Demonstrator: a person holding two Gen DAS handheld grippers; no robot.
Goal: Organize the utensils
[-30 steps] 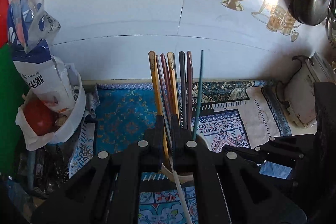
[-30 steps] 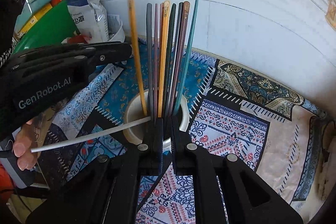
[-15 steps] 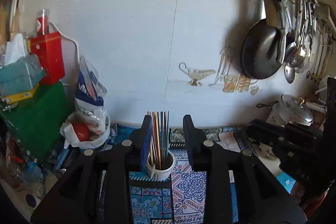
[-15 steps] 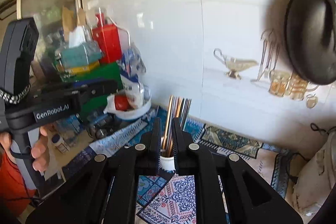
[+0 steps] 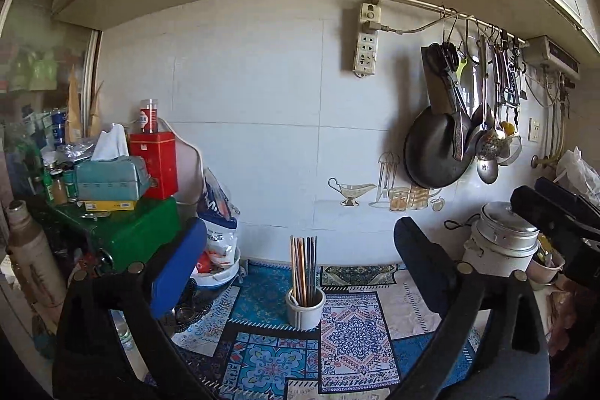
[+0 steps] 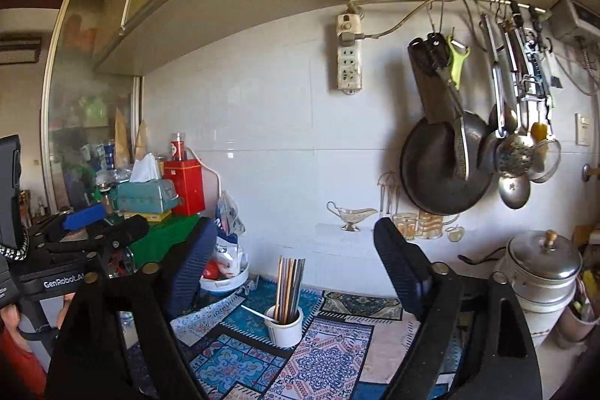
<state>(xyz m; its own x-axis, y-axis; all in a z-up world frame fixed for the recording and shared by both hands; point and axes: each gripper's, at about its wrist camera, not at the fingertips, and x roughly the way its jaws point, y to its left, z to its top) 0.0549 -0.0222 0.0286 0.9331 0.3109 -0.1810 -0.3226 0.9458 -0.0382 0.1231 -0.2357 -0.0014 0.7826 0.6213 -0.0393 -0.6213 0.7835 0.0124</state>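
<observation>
A white cup stands on the patterned mat with several coloured chopsticks upright in it. From the right wrist view the cup and chopsticks also show a thin white stick leaning out to the left. My left gripper is well back from the cup, jaws opening wide, nothing between them. My right gripper is likewise back and raised, jaws opening with nothing between them. Each gripper shows in the other's view: left gripper, right gripper.
A green box with a tissue box and red tin stands at left, a bag in a white bowl beside it. A black pan and ladles hang on the wall. A metal pot sits at right.
Both grippers have drawn back and up from the cup, and their jaws have gone from shut to wide open. The white stick now leans in the cup.
</observation>
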